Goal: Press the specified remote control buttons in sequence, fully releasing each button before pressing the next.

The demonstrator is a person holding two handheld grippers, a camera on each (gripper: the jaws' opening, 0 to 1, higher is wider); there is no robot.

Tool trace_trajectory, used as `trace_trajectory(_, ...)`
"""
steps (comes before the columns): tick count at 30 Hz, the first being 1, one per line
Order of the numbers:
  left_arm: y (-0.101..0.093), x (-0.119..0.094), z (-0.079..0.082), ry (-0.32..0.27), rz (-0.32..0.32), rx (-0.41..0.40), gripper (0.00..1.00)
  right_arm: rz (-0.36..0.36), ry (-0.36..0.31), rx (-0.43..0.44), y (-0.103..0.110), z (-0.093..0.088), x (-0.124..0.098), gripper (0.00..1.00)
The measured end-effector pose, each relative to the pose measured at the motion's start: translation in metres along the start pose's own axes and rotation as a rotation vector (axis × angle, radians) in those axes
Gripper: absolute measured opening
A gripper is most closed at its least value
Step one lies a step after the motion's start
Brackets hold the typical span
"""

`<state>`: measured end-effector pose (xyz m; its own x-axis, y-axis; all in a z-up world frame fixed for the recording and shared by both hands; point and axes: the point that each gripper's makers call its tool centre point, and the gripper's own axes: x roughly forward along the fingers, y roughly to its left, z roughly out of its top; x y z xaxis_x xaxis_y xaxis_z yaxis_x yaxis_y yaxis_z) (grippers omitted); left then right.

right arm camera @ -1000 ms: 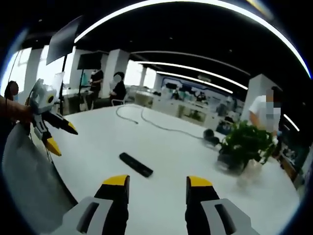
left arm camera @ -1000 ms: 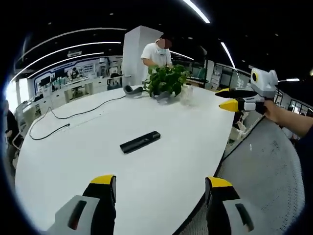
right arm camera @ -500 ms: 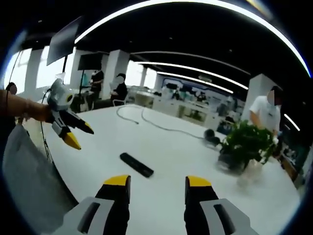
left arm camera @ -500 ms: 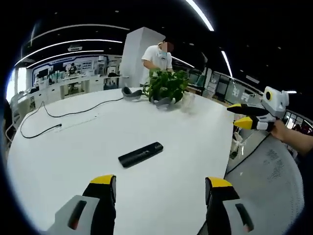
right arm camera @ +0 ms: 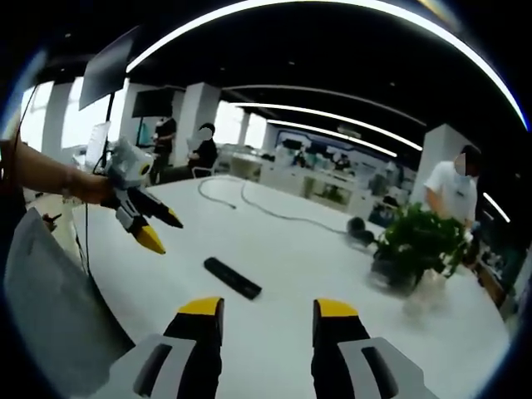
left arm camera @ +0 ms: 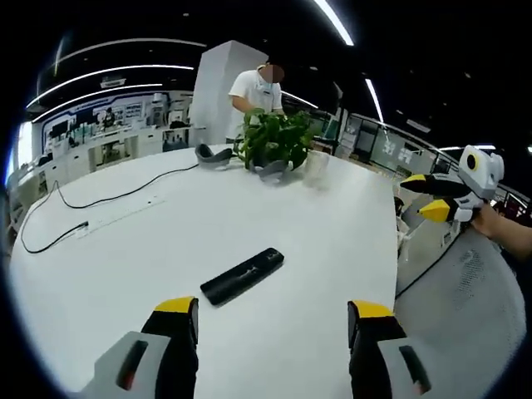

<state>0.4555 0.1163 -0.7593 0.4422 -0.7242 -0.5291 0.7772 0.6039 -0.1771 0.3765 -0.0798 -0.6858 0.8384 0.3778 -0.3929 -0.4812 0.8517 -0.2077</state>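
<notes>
- Black remote lies flat on the white table, alone near the edge, so either claw can likely come down on its buttons; in the right gripper view it sits at 11 o'clock of the jaws.
- Left gripper: jaws wide apart, empty, touching nothing, remote at 12 o'clock.
- Right gripper: jaws parted, empty, above the table.
- No button is pressed yet, I judge.
</notes>
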Motion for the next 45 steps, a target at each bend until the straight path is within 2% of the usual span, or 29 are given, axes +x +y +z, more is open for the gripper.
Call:
trace_trajectory(18,0.01,0.039,-0.005,0.09,-0.047,0.045,0.75,-0.002,0.006,0.003,0.0,-0.001,0.0,0.39)
trace_trajectory(33,0.025,0.059,-0.012,0.181,-0.064,0.136,0.74,0.006,0.017,0.0,0.001,-0.003,0.001,0.39)
trace_trajectory(45,0.031,0.077,-0.013,0.25,-0.081,0.172,0.74,0.005,0.027,0.0,0.0,-0.005,0.002,0.37)
